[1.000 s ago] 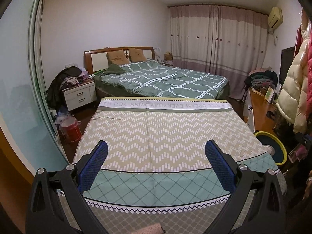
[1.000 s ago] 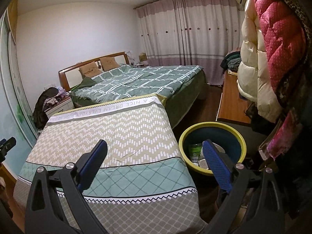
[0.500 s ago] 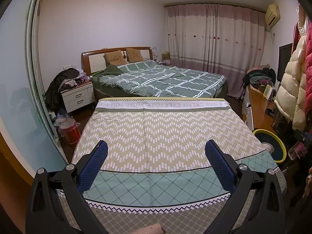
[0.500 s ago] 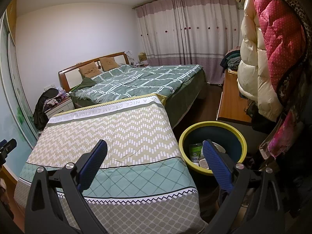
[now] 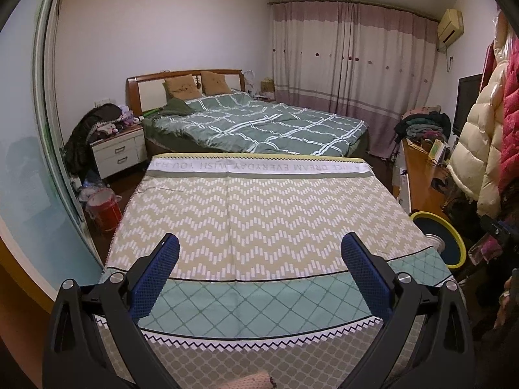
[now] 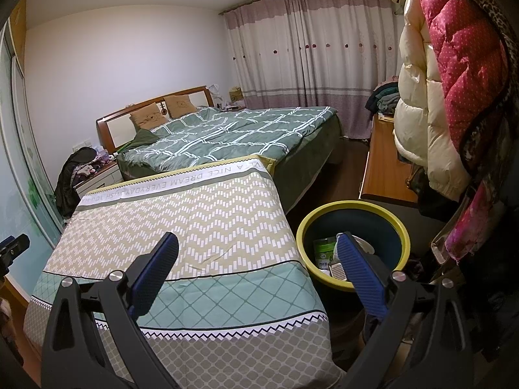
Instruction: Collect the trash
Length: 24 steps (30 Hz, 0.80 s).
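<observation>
Bedroom under dim indoor light, white walls (image 5: 162,32) and ceiling. Drawn curtains (image 5: 350,64), cream above and mauve below, across the far wall; air conditioner (image 5: 449,29) high beside them. Double bed (image 5: 259,126) with wooden headboard (image 5: 181,76), two tan pillows (image 5: 198,86) and green checked duvet. White nightstand (image 5: 118,154) left of it, heaped with clothes. Nearer, a surface under a zigzag-patterned cloth (image 5: 259,220). Sliding wardrobe door (image 5: 29,168) at left. Wooden sideboard (image 6: 386,165) at right, puffy coats (image 6: 447,81) hanging above. Dark wooden floor (image 6: 350,168).
</observation>
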Motion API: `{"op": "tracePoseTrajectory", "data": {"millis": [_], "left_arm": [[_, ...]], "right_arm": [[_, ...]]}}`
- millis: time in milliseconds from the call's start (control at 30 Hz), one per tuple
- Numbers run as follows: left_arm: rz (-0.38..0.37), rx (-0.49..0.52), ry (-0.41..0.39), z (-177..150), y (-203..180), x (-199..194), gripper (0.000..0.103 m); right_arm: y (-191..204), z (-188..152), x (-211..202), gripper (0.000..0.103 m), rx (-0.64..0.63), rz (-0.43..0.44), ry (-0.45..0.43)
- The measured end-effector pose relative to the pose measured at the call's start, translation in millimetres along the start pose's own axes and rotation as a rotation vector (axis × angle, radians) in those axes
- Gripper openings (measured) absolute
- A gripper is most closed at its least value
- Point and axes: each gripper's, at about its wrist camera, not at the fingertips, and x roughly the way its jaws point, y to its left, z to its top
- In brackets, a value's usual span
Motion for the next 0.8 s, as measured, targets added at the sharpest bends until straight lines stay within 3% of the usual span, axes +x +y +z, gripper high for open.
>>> {"op": "tracePoseTrajectory", "data": {"millis": [167, 800], "left_arm": [[0.039, 0.022, -0.016, 0.0, -1.9, -1.0, 0.098], [0.046, 0.025, -0.014, -1.4, -3.2, 0.7, 0.098]], "right_arm": [[-0.2, 0.2, 0.1, 0.094, -0.001, -0.001, 0.0], [2.3, -4.5, 4.5, 0.094, 0.002, -0.005, 0.012]]}}
